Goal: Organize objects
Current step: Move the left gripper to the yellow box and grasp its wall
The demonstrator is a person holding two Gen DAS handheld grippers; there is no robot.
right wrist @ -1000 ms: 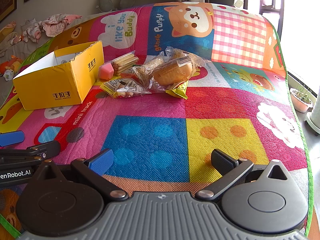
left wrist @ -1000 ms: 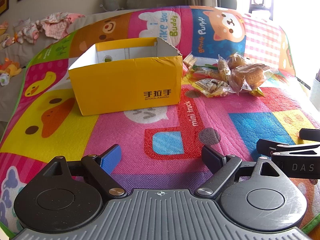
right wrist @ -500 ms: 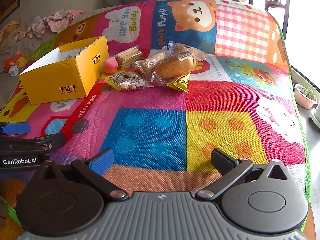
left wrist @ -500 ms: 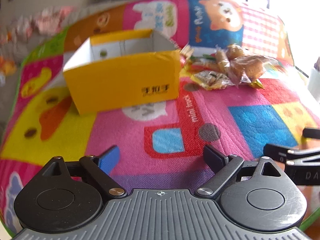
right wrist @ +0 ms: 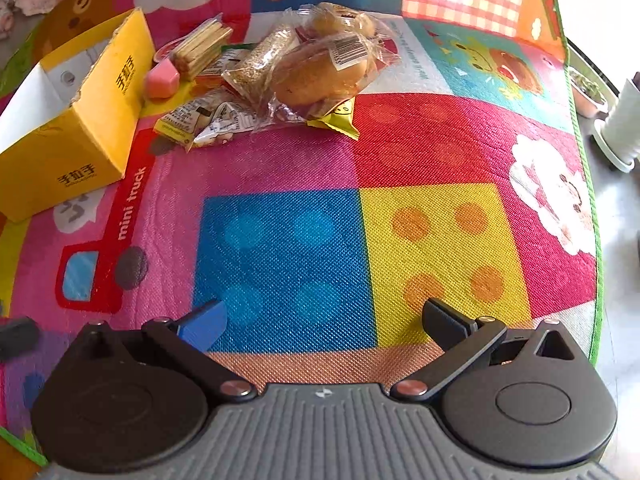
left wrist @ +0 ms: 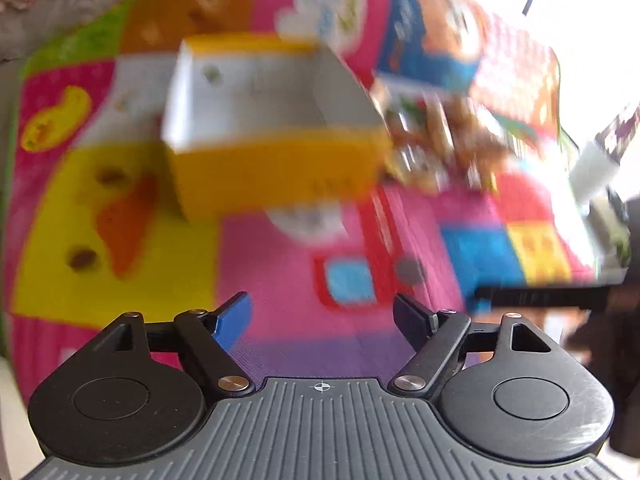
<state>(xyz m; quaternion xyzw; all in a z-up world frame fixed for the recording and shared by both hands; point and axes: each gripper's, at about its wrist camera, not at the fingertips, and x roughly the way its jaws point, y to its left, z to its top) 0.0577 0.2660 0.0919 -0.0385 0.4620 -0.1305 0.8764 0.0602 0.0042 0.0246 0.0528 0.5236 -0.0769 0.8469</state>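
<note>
Two tools: both hover over a colourful play mat (right wrist: 280, 168), with nothing between their fingers.
Left tool (left wrist: 322, 312): fingers apart and closing, over the pink and purple part of the mat; its view is blurred by motion.
Right tool (right wrist: 322, 322): fingers wide apart, above the blue and yellow squares, empty.
Yellow box (right wrist: 76, 120): open-topped cardboard, far left on the mat, white inside; whether anything lies in it I cannot tell. In the left view (left wrist: 272, 128) it sits straight ahead of the tool, well apart from it.
Snack pile: just right of the box, on the mat, far from both tools.
Wrapped bun (right wrist: 320, 68): in clear plastic with a barcode label, on top of the pile.
Sesame bar packet (right wrist: 260, 60): leaning against the bun's left side.
Biscuit sticks (right wrist: 202, 46): clear pack, far left of the pile, near the box.
Pink sweet (right wrist: 162, 80): just beside the box's right wall.
Printed wrappers (right wrist: 204, 118): at the near left edge of the pile.
Yellow packet (right wrist: 336, 118): tucked under the bun's near edge.
White pot (right wrist: 622, 120): on the floor beyond the mat's right edge.
</note>
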